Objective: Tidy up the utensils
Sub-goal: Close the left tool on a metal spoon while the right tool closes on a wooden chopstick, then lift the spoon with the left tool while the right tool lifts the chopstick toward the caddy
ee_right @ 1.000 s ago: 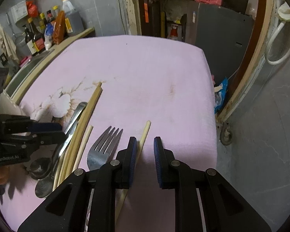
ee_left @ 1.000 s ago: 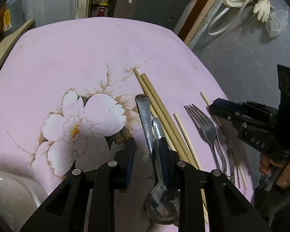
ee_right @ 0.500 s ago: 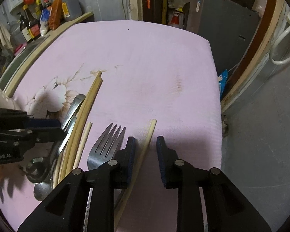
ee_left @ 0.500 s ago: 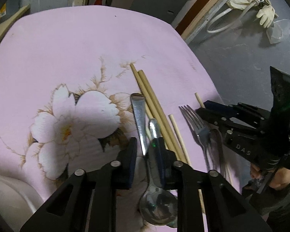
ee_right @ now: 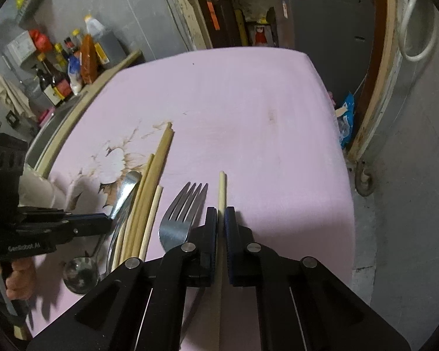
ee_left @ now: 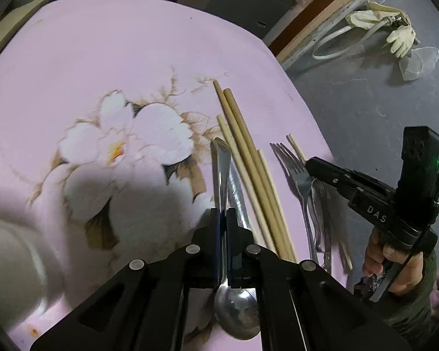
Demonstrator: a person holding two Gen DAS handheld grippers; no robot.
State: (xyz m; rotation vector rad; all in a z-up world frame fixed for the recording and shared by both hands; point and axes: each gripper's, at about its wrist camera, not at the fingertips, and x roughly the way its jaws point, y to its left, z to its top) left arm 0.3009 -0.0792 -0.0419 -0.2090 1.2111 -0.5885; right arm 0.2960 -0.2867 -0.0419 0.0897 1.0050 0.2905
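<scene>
On the pink flowered tablecloth (ee_left: 108, 46) lie two metal spoons, a bundle of tan chopsticks (ee_left: 248, 161), a fork (ee_left: 297, 172) and one pale chopstick (ee_right: 221, 187). My left gripper (ee_left: 223, 213) is shut on the handle of one spoon (ee_left: 221, 163), whose bowl (ee_left: 237, 316) shows below the fingers. My right gripper (ee_right: 220, 213) is shut on the pale chopstick, just right of the fork (ee_right: 184, 213). Each view shows the other gripper from the side: the right gripper (ee_left: 311, 163) beside the fork, the left gripper (ee_right: 106, 222) at the spoon handle.
A white bowl (ee_left: 8, 251) stands at the near left of the table. Sauce bottles (ee_right: 58, 82) line a ledge at the back left. The table's right edge (ee_right: 336, 134) drops to a grey floor with a hose and gloves (ee_left: 401, 35) and a blue packet (ee_right: 344, 117).
Both pairs of jaws have closed: the left on the spoon handle, the right on the pale chopstick. The left gripper has shifted sideways over the spoon.
</scene>
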